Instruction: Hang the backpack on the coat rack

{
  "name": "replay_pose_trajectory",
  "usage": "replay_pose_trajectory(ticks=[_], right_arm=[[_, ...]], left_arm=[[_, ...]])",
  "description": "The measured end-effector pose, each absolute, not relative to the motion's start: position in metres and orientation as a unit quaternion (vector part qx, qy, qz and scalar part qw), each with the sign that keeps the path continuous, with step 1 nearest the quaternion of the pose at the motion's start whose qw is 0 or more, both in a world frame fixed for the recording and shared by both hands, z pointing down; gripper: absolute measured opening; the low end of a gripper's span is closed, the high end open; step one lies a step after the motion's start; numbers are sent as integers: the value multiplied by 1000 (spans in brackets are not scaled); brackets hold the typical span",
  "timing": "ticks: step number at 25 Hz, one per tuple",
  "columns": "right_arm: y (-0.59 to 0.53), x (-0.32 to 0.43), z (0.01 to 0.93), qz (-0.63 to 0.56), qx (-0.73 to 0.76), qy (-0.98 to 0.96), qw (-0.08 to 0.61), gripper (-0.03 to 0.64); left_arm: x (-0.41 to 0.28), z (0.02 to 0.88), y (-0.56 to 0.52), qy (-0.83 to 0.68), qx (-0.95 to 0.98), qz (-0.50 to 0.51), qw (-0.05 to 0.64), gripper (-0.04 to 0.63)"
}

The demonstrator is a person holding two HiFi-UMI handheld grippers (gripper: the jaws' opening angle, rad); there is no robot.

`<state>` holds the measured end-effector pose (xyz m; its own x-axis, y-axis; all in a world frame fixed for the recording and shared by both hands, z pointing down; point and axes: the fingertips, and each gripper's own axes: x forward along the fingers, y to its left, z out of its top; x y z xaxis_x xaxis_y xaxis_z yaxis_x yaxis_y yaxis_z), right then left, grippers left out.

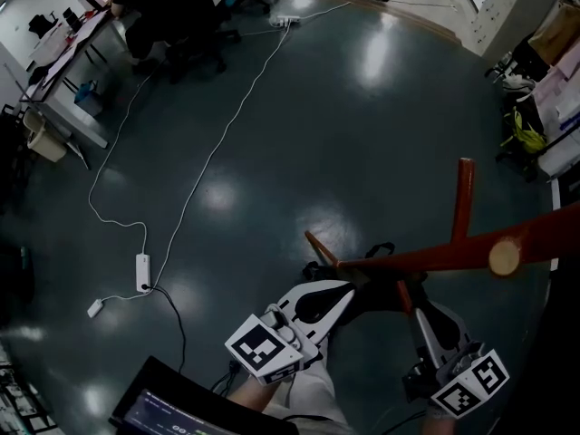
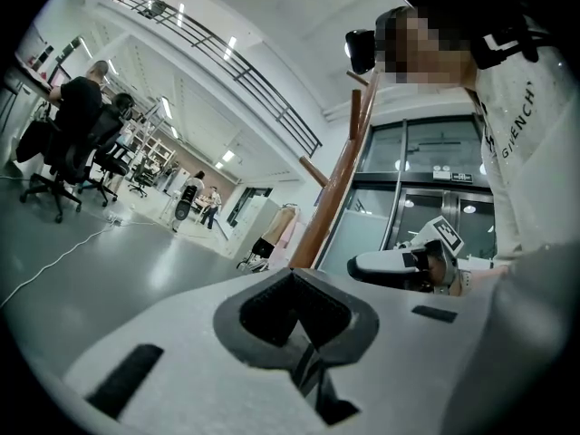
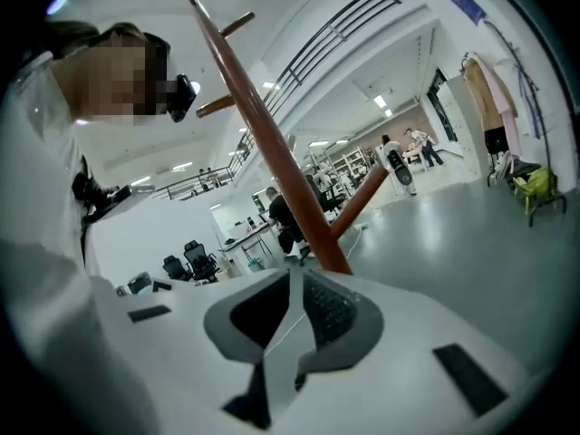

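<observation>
We record the left gripper (image 1: 347, 290) and right gripper (image 1: 416, 313), jaws closed together on each, flanking the dark backpack (image 1: 373, 299) close against the coat rack (image 1: 435, 254).

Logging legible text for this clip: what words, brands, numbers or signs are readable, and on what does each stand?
"GIVENCHY": printed down the person's white shirt, in the left gripper view.
blue wall sign, right gripper view: too small to read.
sign above the glass doors: too small to read.
screen at the head view's bottom edge: blurred, unreadable.
marker cubes: square patterns only, no letters or numbers.
</observation>
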<state>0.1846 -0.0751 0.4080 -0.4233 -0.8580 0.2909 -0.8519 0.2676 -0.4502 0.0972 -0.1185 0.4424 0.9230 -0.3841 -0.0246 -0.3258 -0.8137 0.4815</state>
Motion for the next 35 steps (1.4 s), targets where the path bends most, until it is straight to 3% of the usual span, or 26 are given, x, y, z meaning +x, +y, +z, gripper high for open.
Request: replay_pose_trajectory(ticks=[5, 13, 20, 35], right_arm=[[-66, 186, 393, -292, -537, 788, 76, 43], [-43, 158, 363, -266, -535, 799, 67, 40], [-19, 141, 346, -234, -535, 812, 7, 37], [-7, 151, 313, -189, -548, 814, 6, 35]], left_arm=[[91, 443, -116, -191, 952, -57, 234, 9], [96, 400, -103, -165, 958, -74, 222, 9], [103, 382, -82, -133, 968, -78, 200, 9], [110, 355, -82, -117, 974, -83, 177, 9]])
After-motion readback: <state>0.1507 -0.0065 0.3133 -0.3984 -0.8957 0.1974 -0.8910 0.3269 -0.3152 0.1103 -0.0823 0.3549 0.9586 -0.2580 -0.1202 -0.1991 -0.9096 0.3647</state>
